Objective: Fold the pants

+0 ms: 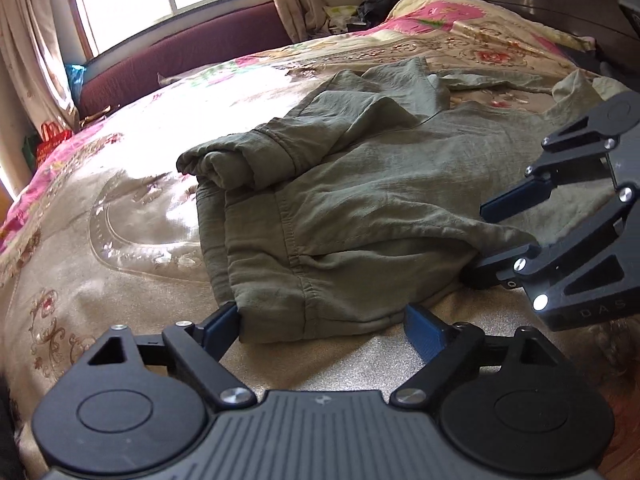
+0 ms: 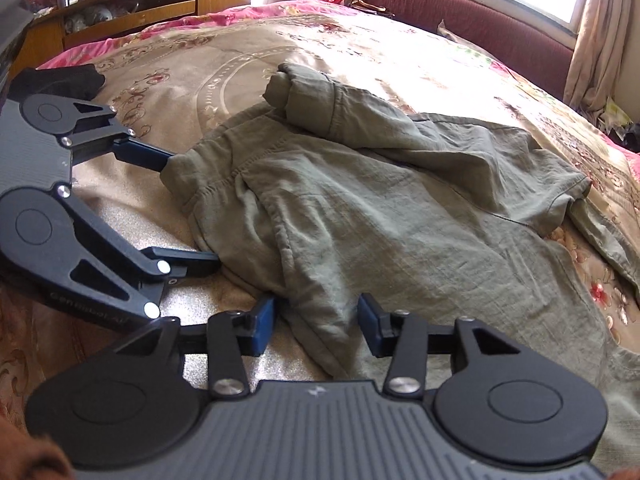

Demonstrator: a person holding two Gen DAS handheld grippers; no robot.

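Olive green pants [image 1: 360,184] lie crumpled on the bed, the waistband end nearest me and one leg bunched into a roll [image 1: 224,164]. My left gripper [image 1: 324,326] is open, its blue pads straddling the near waistband edge. My right gripper [image 2: 316,324] is open too, its pads either side of a fold of the waistband hem. The pants also show in the right wrist view [image 2: 400,208]. In the left wrist view the right gripper [image 1: 496,236] comes in from the right, fabric lying between its jaws. In the right wrist view the left gripper [image 2: 188,208] stands at the left, open around the cloth edge.
The floral bedspread [image 1: 120,240] covers the bed. A maroon bench [image 1: 180,56] runs under the window. A wooden cabinet [image 2: 132,4] stands past the bed. A black cloth [image 2: 60,78] lies on the bedspread at left. Clutter sits at the far corner [image 1: 372,8].
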